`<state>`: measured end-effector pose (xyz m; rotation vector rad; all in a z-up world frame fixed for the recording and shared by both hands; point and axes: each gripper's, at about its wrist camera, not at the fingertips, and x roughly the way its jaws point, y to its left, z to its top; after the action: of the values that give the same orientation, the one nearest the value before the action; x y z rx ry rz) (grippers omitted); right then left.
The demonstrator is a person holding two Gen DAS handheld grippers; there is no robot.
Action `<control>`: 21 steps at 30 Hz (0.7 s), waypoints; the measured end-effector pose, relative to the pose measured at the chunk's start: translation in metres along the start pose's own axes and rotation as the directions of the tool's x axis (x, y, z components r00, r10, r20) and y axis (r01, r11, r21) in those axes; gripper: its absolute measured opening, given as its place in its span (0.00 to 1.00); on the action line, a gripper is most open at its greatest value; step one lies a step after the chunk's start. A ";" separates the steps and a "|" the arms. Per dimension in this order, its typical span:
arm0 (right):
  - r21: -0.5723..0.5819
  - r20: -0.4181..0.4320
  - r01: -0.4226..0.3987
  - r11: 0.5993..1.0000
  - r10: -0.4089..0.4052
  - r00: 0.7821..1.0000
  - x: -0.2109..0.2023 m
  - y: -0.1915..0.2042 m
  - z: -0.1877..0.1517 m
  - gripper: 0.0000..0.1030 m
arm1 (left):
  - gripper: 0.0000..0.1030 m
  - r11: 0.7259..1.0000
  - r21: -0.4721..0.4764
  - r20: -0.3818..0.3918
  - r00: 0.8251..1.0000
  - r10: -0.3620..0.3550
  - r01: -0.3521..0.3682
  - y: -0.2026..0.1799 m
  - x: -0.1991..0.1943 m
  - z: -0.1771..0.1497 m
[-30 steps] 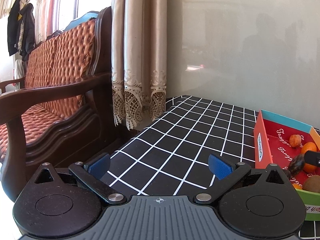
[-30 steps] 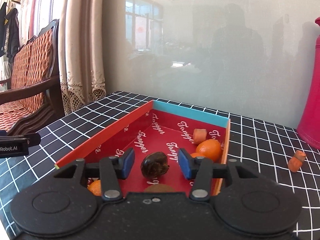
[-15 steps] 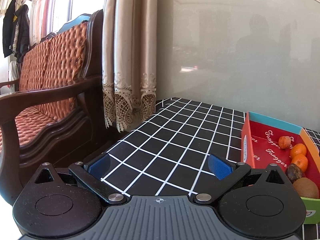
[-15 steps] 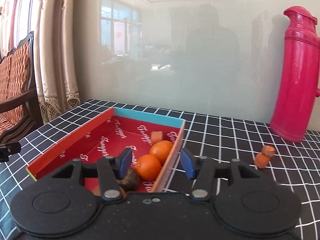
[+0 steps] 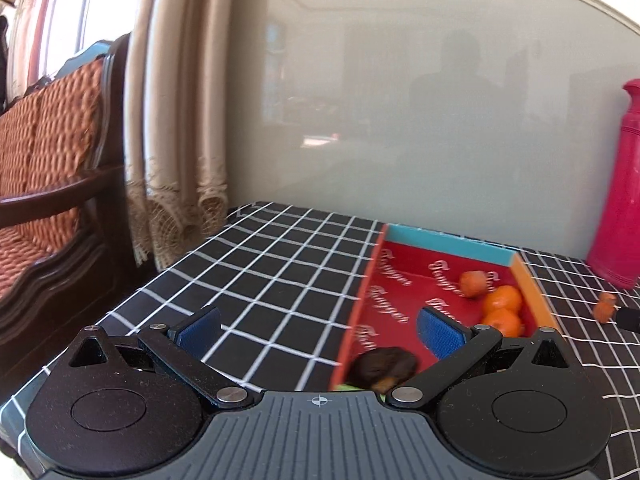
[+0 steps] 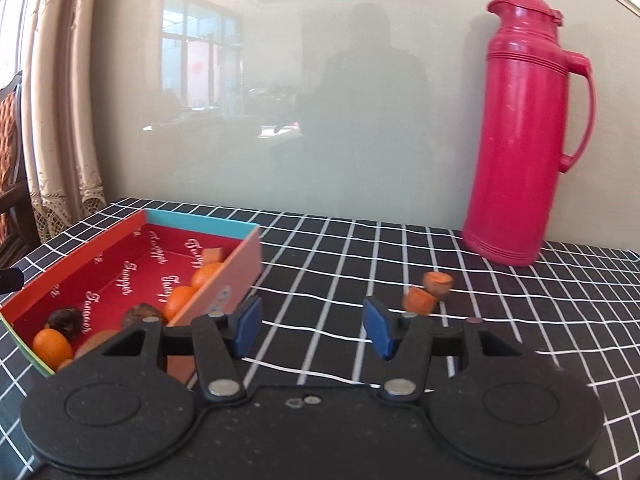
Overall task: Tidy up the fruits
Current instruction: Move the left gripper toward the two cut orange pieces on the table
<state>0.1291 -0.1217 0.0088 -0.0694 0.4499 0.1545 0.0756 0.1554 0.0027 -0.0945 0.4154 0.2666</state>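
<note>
Clearly, in the left view the left gripper (image 5: 318,330) stood wide open and empty over the box (image 5: 450,242) edge; it could knock the box. In the right view the right gripper (image 6: 311,326), just opening, empty, faced two carrot pieces (image 6: 428,294) on the cloth (image 6: 340,248); a hasty pinch could roll them away.

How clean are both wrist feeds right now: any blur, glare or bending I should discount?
Left wrist: motion-smeared, curtain and red tray soft. Right wrist: sharper, red flask crisp, slight smear on the carrot pieces. Both: fisheye bends edges; the glossy wall panel mirrors a window.
</note>
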 end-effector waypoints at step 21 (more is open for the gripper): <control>0.169 -0.015 0.233 0.958 -0.234 0.972 -0.038 -0.142 -0.041 0.57 | 1.00 0.915 0.239 -0.002 0.943 -0.334 0.325 -0.176 -0.007 -0.016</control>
<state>0.1009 -0.2710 -0.0062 0.0456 0.4451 -0.1163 0.1116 -0.0176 -0.0022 0.0751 0.3827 -0.1157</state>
